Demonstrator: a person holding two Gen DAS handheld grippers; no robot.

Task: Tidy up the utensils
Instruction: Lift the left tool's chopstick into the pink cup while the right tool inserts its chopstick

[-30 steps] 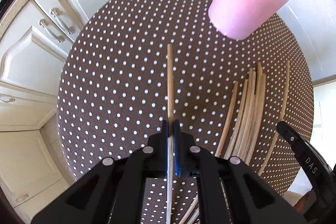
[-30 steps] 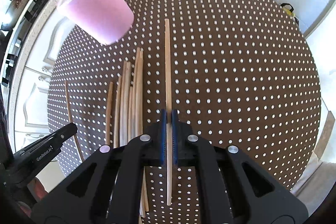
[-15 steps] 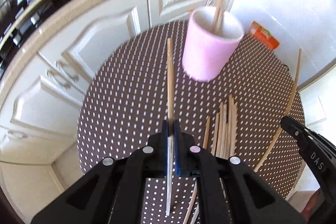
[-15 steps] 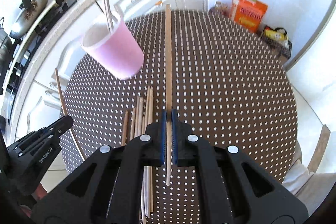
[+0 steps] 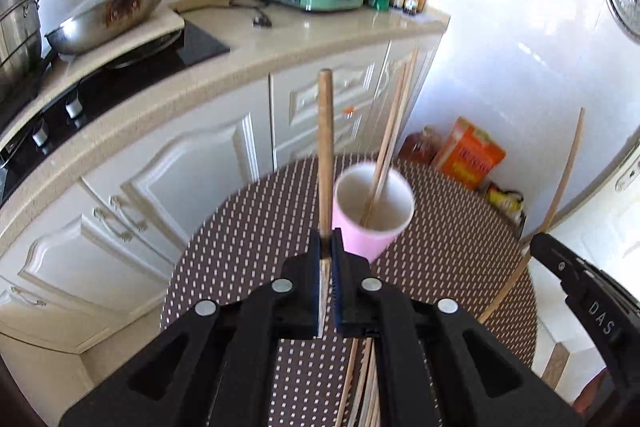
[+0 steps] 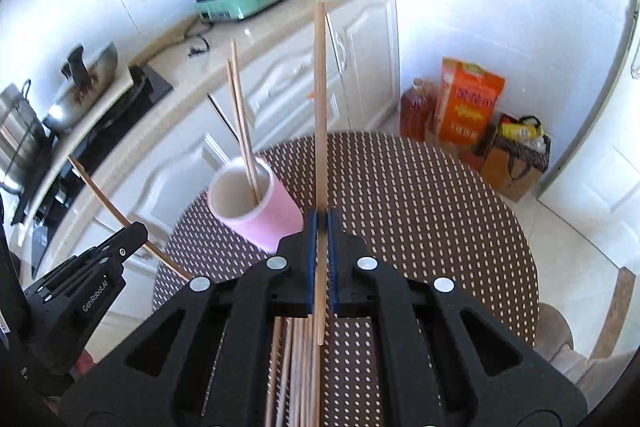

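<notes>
Chopsticks, one clamped in each claw, left (image 5: 327, 251) and right (image 6: 320, 227), should tip down over the pink cup (image 6: 256, 207) before release.

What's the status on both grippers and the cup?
Left gripper shut on one chopstick. Right gripper shut on another chopstick. Pink cup upright on the table, two sticks inside. Nothing blocking its mouth.
</notes>
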